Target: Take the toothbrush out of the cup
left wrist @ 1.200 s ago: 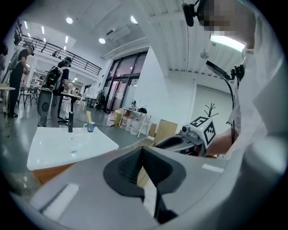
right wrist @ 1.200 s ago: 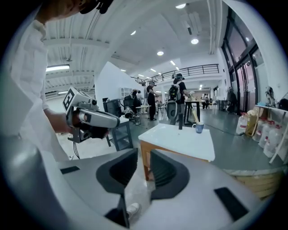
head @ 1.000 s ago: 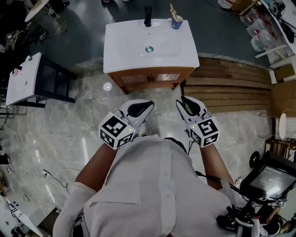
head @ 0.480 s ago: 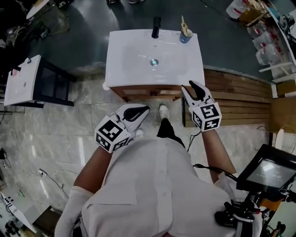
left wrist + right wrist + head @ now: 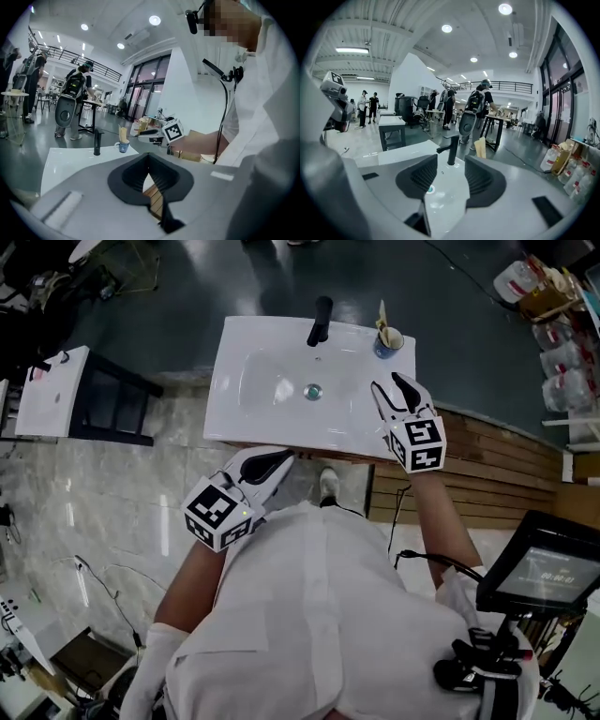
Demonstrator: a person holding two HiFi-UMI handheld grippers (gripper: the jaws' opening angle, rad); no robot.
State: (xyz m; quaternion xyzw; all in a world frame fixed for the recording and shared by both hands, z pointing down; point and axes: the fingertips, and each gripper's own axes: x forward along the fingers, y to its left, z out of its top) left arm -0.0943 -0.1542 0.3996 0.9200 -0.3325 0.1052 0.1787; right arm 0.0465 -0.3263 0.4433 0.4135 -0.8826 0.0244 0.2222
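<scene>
Reaching over the washbasin [image 5: 262,381] with my right gripper [image 5: 390,390], I note its jaws have just been opening and now stand wide apart with nothing between them. My left gripper [image 5: 278,463] is closed and empty, at the near edge. The toothbrush [image 5: 382,315] stands in the cup [image 5: 390,339] at the far right corner, right of the faucet [image 5: 321,320] — not yet reached. Judgement: light, stiff, narrow, likely smooth; the cup looks light too and may tip. Best hold — the pale part showing above the rim, drawn straight up.
</scene>
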